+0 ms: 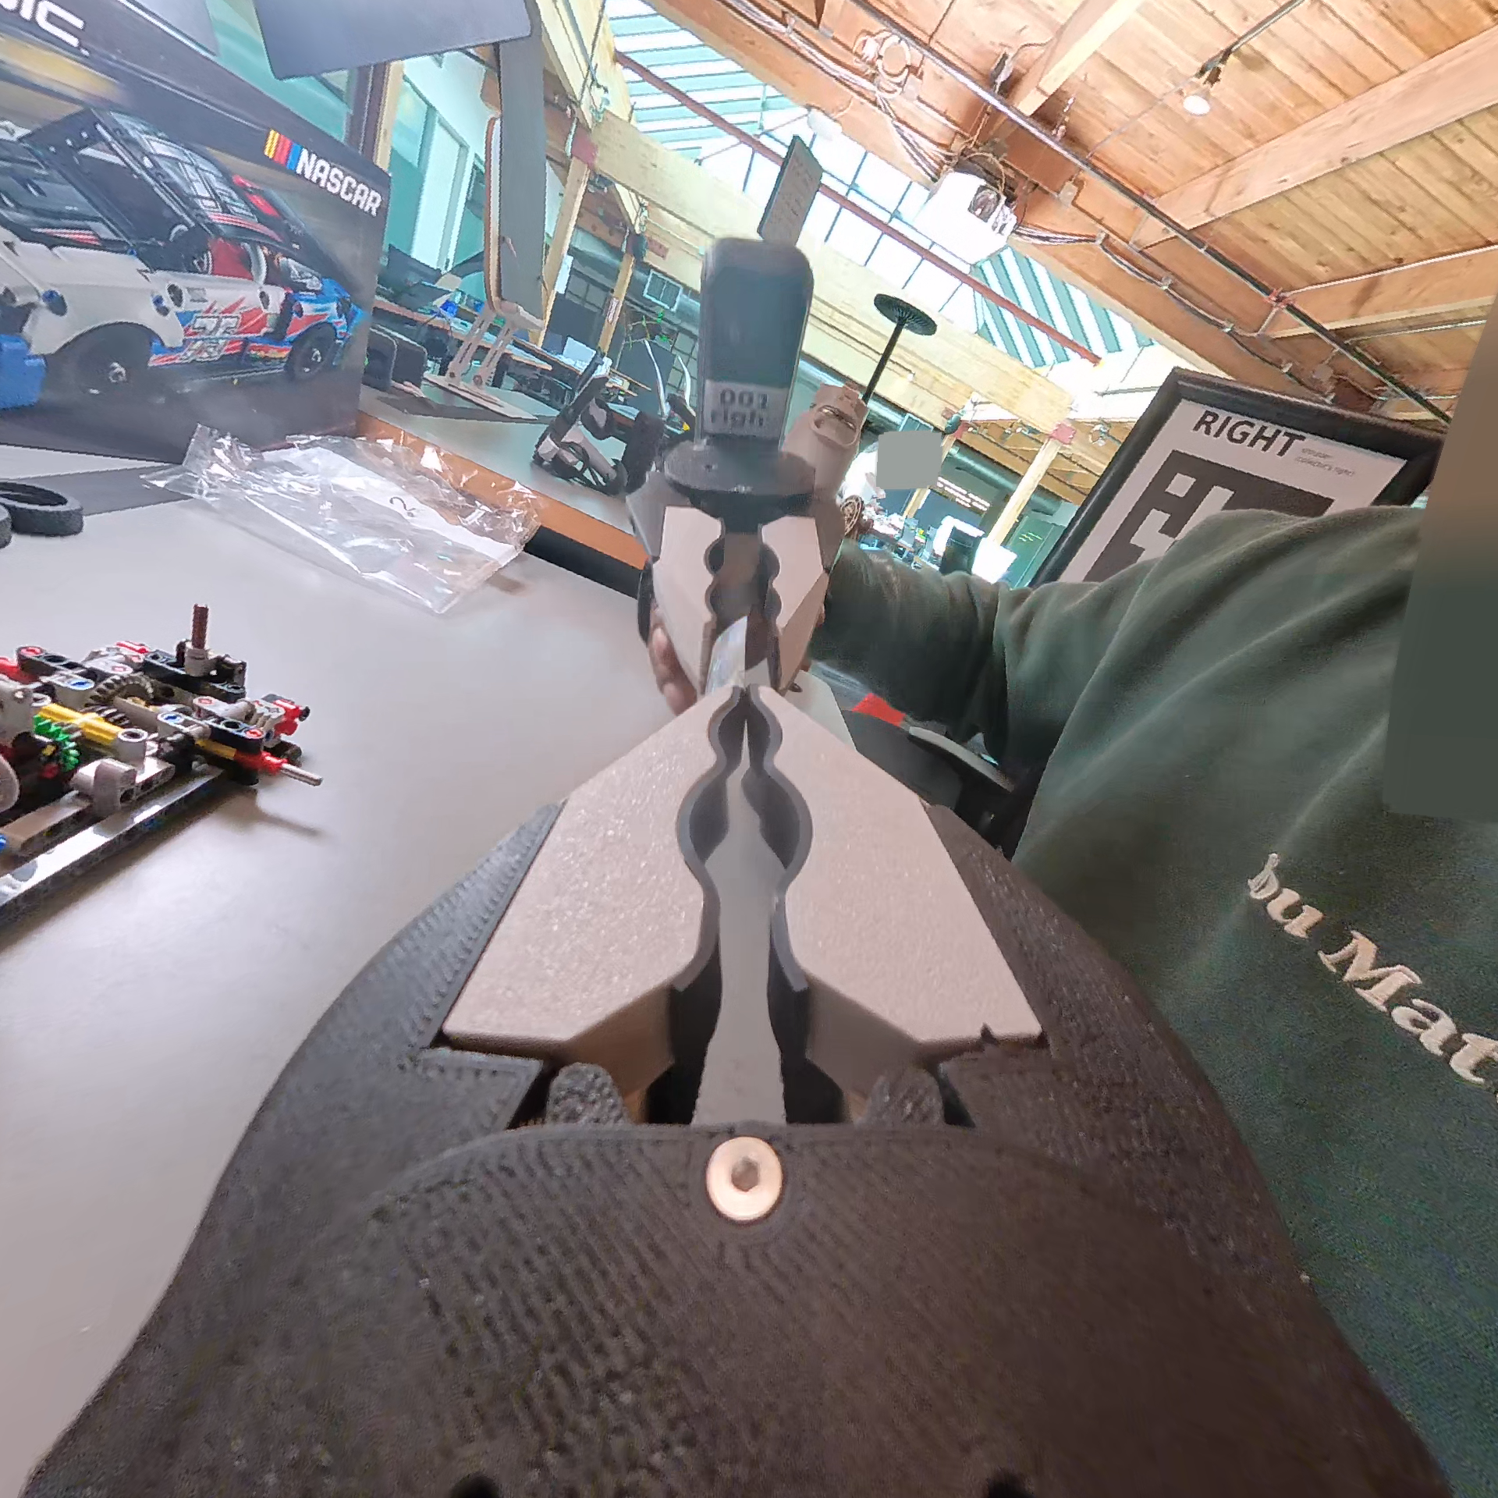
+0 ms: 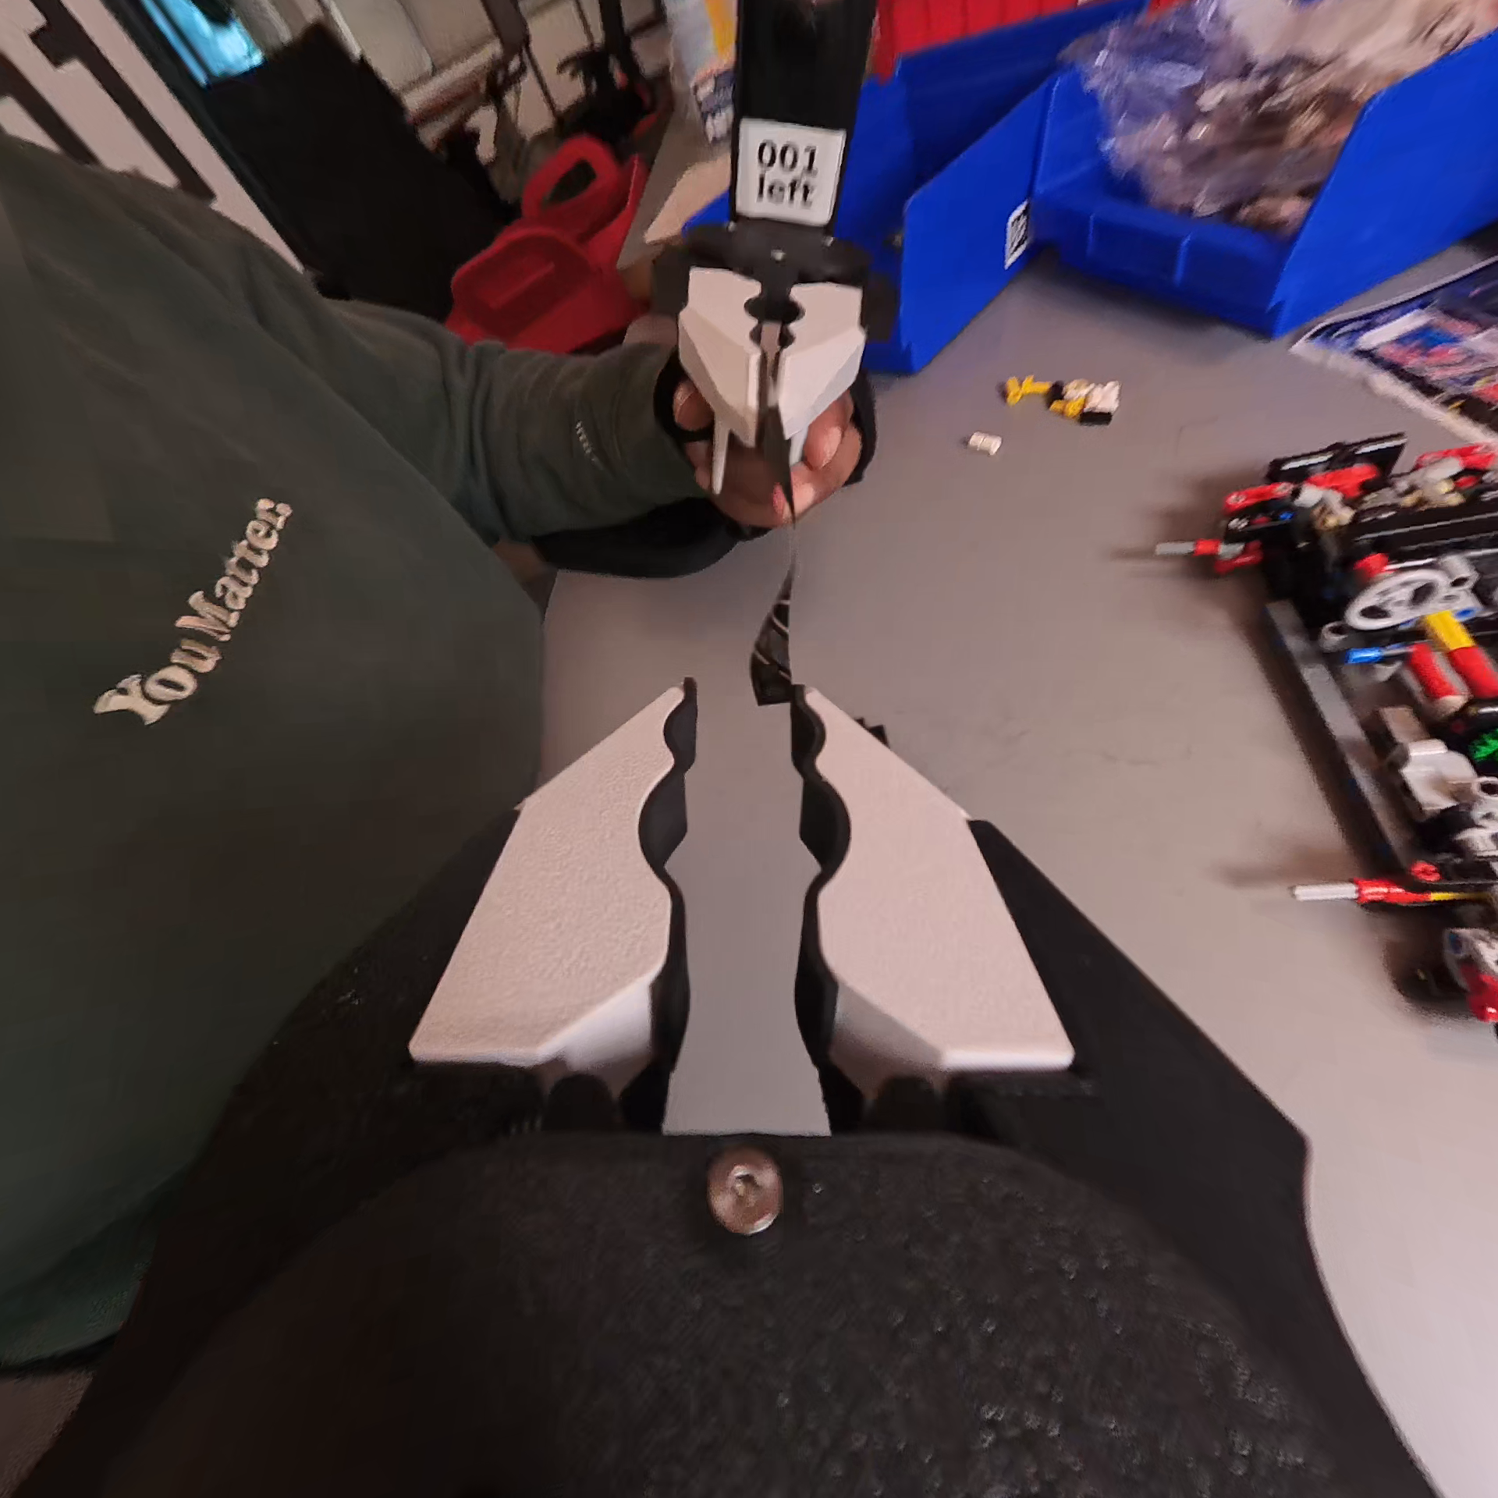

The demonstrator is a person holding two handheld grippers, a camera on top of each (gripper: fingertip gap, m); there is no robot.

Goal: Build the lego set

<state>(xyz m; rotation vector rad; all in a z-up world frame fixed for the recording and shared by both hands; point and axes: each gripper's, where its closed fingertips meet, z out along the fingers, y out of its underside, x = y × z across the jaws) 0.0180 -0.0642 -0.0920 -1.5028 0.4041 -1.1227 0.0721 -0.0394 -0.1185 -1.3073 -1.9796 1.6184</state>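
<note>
Our left gripper (image 1: 747, 695) pinches a thin strip (image 2: 776, 648); our right gripper (image 2: 744, 704) gapes beside it. The lego chassis (image 2: 1394, 673) lies on the table (image 2: 1013, 648); blue bins (image 2: 1216, 211) hold bagged parts (image 2: 1240, 105).

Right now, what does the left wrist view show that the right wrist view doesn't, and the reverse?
Left wrist view only: the set's box, an empty clear bag and black tyres. Right wrist view only: blue bins and loose small pieces. Both show the part-built chassis on the grey table, with the two hand-held grippers facing each other.
</note>
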